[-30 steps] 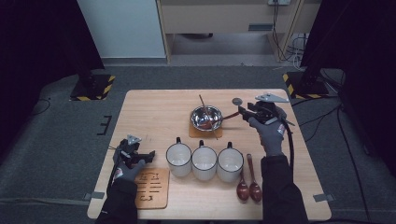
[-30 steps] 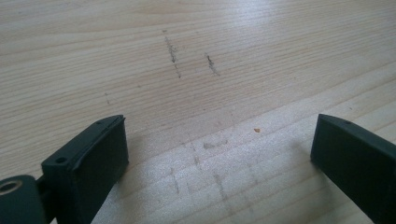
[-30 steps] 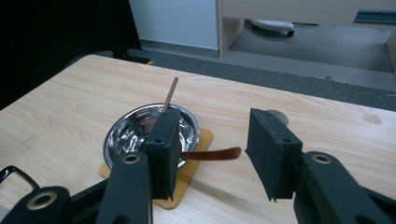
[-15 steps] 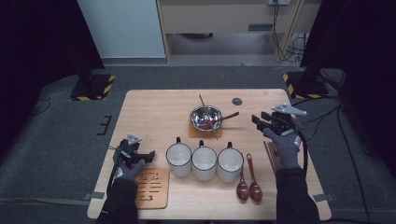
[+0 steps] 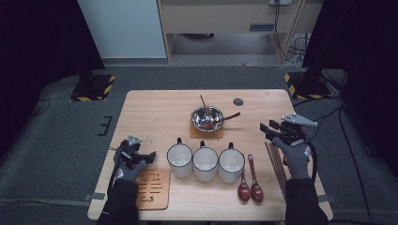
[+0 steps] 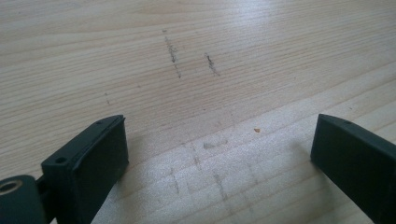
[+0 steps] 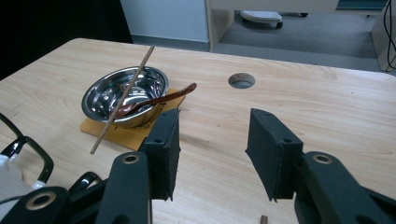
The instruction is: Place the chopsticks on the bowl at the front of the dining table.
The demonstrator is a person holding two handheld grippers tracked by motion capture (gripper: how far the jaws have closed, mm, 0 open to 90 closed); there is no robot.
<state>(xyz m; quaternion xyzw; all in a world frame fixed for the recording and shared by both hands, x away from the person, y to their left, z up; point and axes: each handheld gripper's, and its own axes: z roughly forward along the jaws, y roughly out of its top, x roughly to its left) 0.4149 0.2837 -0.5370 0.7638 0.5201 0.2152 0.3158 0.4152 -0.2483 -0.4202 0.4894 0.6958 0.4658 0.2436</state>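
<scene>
Right now the right tongs, parted and empty, hover above the chopsticks, which lie lengthwise just beneath them; the left tongs, wide apart, rest far off.

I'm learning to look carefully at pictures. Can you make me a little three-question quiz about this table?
1. How many white mugs stand in the row?
2. True or false: the metal bowl sits on a small wooden mat.
3. What lies across the bowl besides the dark spoon? A) a fork B) a chopstick C) a knife

Key
1. Three.
2. True.
3. B. It leans over the bowl's rim.
Extra fact: the right gripper has open jaws with nothing between them, and so does the left gripper over the bare table.
</scene>
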